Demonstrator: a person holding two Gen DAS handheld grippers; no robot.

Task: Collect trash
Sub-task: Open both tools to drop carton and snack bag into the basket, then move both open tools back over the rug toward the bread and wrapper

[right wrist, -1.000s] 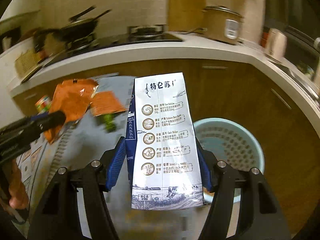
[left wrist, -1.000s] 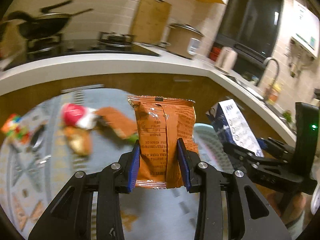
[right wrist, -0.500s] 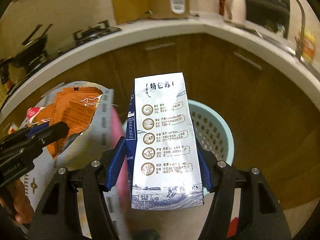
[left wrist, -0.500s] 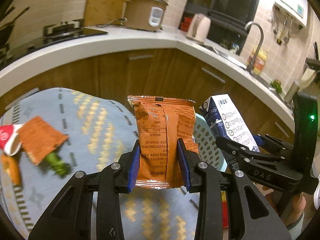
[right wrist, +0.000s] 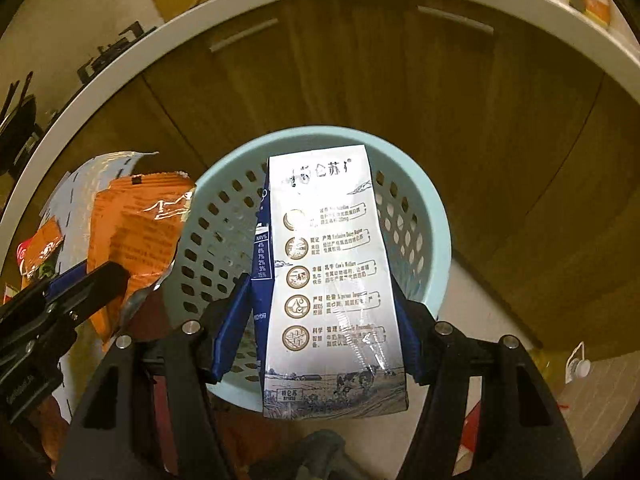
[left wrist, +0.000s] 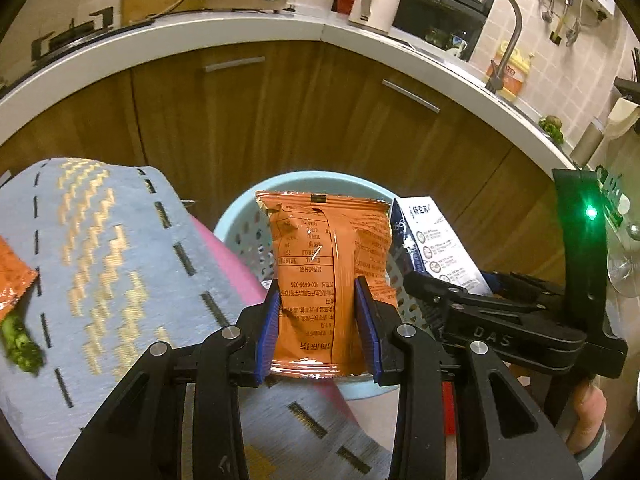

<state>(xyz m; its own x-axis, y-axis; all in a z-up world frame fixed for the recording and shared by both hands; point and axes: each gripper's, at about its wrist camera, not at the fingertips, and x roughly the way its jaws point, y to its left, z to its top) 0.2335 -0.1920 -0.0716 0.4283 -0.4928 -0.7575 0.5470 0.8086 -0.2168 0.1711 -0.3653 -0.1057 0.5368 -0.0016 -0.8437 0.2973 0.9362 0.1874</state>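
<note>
My left gripper (left wrist: pixel 317 320) is shut on an orange snack packet (left wrist: pixel 326 264) and holds it upright in front of the light blue perforated basket (left wrist: pixel 240 220). My right gripper (right wrist: pixel 324 320) is shut on a white and blue milk carton (right wrist: pixel 332 272) and holds it above the basket's opening (right wrist: pixel 424 224). The carton also shows in the left wrist view (left wrist: pixel 436 248), to the right of the packet. The packet shows in the right wrist view (right wrist: pixel 132 232), left of the basket, with the left gripper's finger (right wrist: pixel 80 284) on it.
A blue patterned cloth (left wrist: pixel 96 248) covers the table at left, with an orange wrapper (left wrist: pixel 12 276) and a green scrap (left wrist: pixel 20 340) on it. Wooden cabinets (left wrist: pixel 280 112) and a white counter (left wrist: pixel 240 28) curve behind the basket. A small bottle (right wrist: pixel 578 366) lies on the floor.
Both grippers have swung right from the table toward the basket, carrying the packet and carton. The basket now sits directly below and ahead of both.
</note>
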